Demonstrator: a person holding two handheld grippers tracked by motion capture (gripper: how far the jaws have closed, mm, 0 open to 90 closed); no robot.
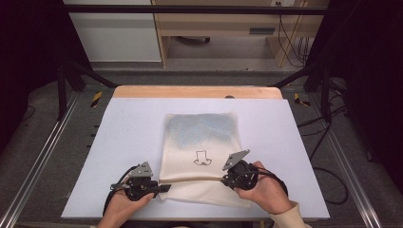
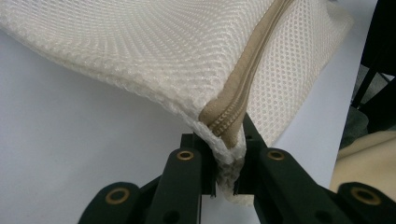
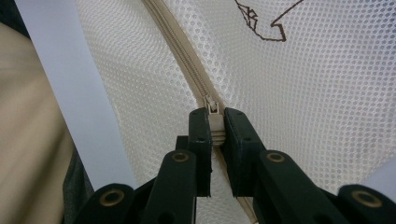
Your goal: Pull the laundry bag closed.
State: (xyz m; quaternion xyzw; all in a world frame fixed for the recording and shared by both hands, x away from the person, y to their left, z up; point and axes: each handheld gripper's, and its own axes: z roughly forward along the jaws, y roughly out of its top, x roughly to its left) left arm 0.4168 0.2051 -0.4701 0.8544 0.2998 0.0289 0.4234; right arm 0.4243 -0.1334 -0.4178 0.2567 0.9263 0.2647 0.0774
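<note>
Mesh bag (image 1: 202, 152) lies flat mid-table (image 1: 119, 142) — its tan zipper (image 1: 192, 179) runs along the near, six-o'clock edge. Left gripper (image 1: 161, 188) is clamped on the bag's zipper-end corner at seven o'clock; right gripper (image 1: 224, 180) pinches the zipper pull (image 3: 213, 114) at five o'clock.

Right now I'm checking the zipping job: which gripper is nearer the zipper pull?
Right. The right gripper is clamped on the zipper pull; the left gripper pinches the mesh bag at the zipper's far end.
</note>
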